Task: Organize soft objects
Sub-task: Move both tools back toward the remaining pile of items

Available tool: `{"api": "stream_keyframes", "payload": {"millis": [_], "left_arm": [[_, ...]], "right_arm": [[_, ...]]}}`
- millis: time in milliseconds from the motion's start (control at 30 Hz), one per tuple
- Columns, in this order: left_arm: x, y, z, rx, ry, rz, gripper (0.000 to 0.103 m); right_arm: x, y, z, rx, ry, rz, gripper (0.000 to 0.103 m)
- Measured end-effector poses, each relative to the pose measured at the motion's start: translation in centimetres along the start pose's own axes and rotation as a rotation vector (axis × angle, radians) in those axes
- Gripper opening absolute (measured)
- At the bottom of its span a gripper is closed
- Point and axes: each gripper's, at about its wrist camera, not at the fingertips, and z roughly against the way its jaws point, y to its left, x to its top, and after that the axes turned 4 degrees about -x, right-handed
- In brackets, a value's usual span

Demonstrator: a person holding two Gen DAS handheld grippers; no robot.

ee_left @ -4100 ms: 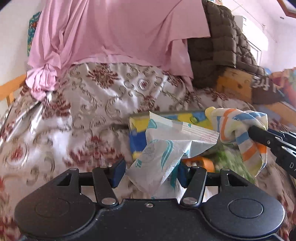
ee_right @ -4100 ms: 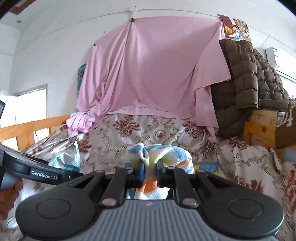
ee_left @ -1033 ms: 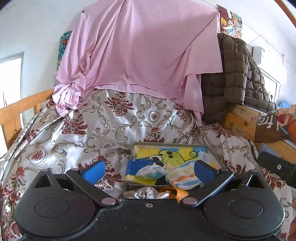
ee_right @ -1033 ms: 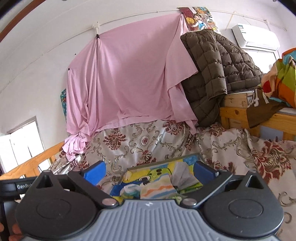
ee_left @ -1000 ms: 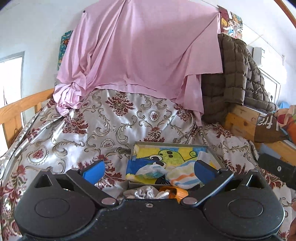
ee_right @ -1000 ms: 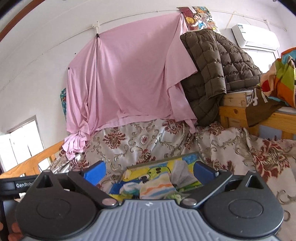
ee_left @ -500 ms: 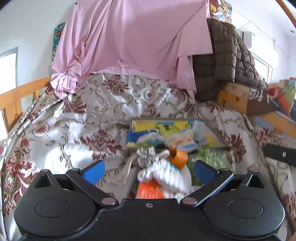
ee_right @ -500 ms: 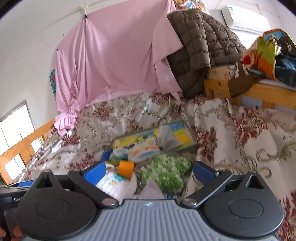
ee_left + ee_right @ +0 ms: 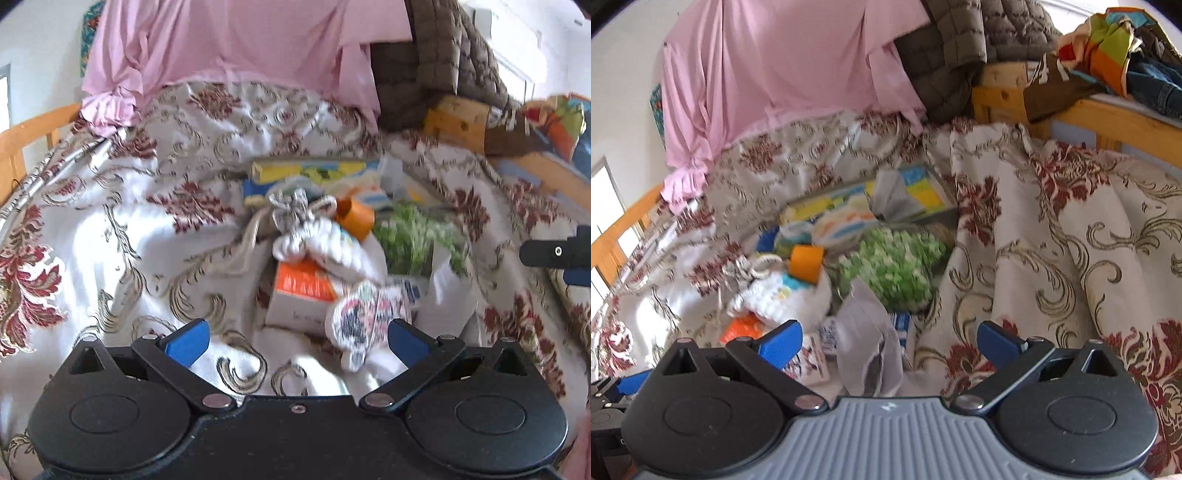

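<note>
Soft stuff's partly sorted: striped cloth (image 9: 846,223) is sitting in the tray (image 9: 938,192), green bundle (image 9: 897,266) and white knit (image 9: 790,295) are waiting beside it, left gripper (image 9: 295,341) and right gripper (image 9: 888,341) both gaping empty.

Pink sheet (image 9: 229,40); red-floral cream bedspread (image 9: 110,229); orange roll (image 9: 356,214).

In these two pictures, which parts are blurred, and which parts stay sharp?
Left wrist view: the pile on the bedspread is smeared by motion, most at the patterned pouch and green item; the left gripper is sharp. Right wrist view: the green item and box are blurred; the right gripper is crisp. Both views bend at the edges.
</note>
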Motion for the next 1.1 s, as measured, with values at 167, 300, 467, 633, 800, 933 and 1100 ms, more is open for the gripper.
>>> {"api": "stream_keyframes", "payload": {"millis": [167, 300, 467, 633, 800, 933, 1100], "left_arm": [[-0.3, -0.5, -1.0, -0.002, 0.052, -0.019, 0.102], [-0.4, -0.6, -1.9, -0.008, 0.097, -0.008, 0.102], [-0.1, -0.6, -3.4, -0.019, 0.136, -0.030, 0.102], [0.3, -0.5, -5.0, -0.042, 0.159, -0.014, 0.102], [1.0, 0.0, -6.6, -0.110, 0.161, 0.050, 0.102], [1.3, 0.6, -7.7, -0.158, 0.166, 0.115, 0.102], [1.3, 0.9, -8.5, -0.206, 0.183, 0.160, 0.101]], "right_arm": [[-0.2, 0.4, -1.2, -0.012, 0.071, 0.024, 0.103], [-0.4, 0.8, -2.5, -0.018, 0.148, 0.039, 0.103], [-0.4, 0.6, -3.6, -0.013, 0.196, 0.022, 0.103], [-0.3, 0.6, -4.4, -0.021, 0.219, 0.018, 0.103], [0.1, -0.3, -7.0, 0.026, 0.287, -0.067, 0.103], [0.2, -1.2, -9.2, 0.048, 0.334, -0.137, 0.103], [0.2, -1.2, -10.3, 0.073, 0.333, -0.166, 0.103]]}}
